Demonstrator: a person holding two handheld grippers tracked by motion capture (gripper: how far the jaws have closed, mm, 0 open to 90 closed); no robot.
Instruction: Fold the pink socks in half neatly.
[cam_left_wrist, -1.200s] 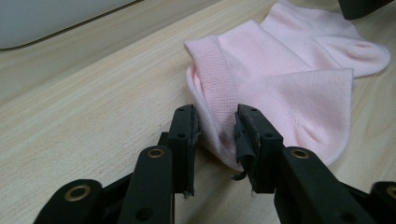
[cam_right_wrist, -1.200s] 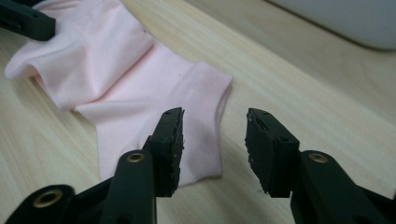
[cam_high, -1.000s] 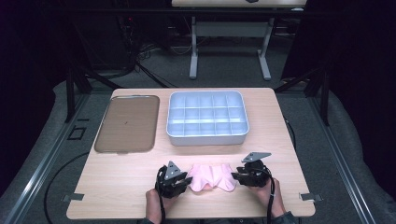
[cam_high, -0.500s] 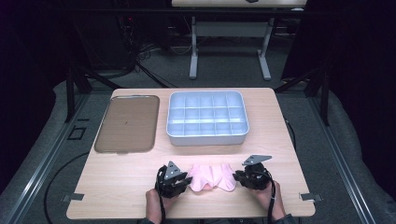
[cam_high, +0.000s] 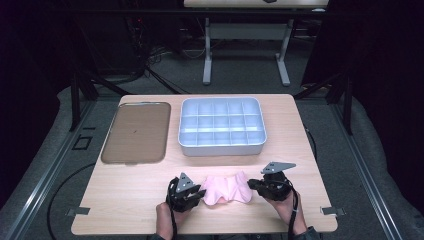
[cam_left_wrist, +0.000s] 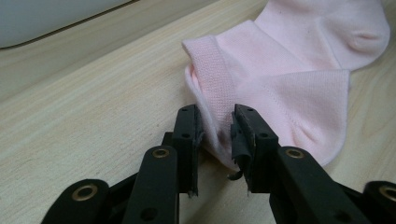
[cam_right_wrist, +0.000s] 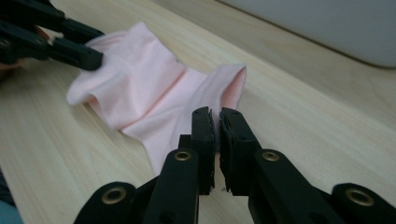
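Note:
A pink sock (cam_high: 226, 189) lies crumpled on the wooden table (cam_high: 125, 200) near its front edge, between my two grippers. My left gripper (cam_high: 199, 194) is at the sock's left end; in the left gripper view the ribbed cuff of the pink sock (cam_left_wrist: 289, 79) runs between the jaws of the left gripper (cam_left_wrist: 214, 121), which pinch its edge. My right gripper (cam_high: 253, 185) is at the sock's right end. Its jaws have just been closing, and the right gripper (cam_right_wrist: 217, 116) now clamps a thin fold of the sock (cam_right_wrist: 144, 88). The left gripper (cam_right_wrist: 70, 46) shows beyond it.
A grey tray (cam_high: 220, 150) divided into several compartments stands at the middle back of the table. A flat brown tray (cam_high: 135, 132) lies to its left. The person's hands come in over the table's front edge.
The right gripper has closed on the sock's right end and risen a little. The left gripper has stayed where it was.

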